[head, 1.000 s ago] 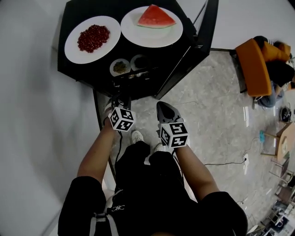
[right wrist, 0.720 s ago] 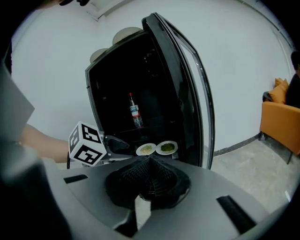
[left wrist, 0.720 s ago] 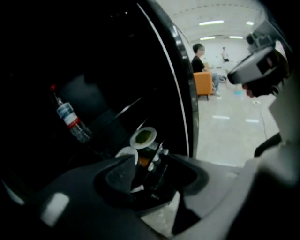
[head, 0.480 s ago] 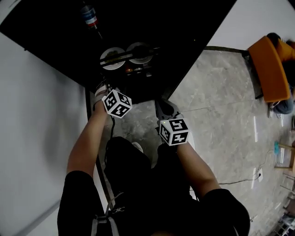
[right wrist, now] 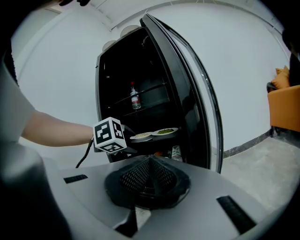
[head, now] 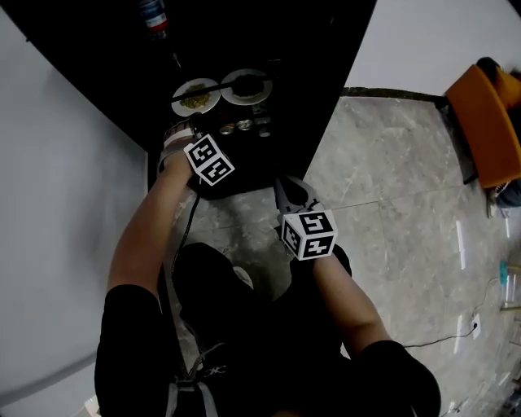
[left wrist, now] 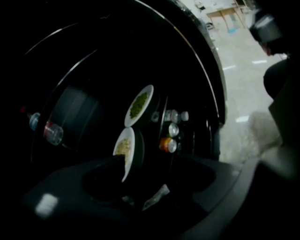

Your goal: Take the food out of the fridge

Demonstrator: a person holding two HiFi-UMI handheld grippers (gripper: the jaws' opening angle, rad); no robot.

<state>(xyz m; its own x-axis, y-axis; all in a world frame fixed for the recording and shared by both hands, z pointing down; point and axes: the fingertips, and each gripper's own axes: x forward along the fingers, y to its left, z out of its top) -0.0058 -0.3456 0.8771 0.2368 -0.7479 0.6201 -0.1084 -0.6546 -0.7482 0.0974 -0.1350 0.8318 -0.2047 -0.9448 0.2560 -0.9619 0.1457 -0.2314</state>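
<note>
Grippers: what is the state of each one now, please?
Left gripper: open, jaws have just been opening; the plate rim sits at their mouth, not gripped.
Right gripper: shut, holding nothing.

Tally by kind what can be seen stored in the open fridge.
Plates of food: 2, the left plate and the right plate
Bottle: 1
Cans: 4 that can be made out, on the level below the plates; it is dark there, so more may be hidden
Total: 7
</note>
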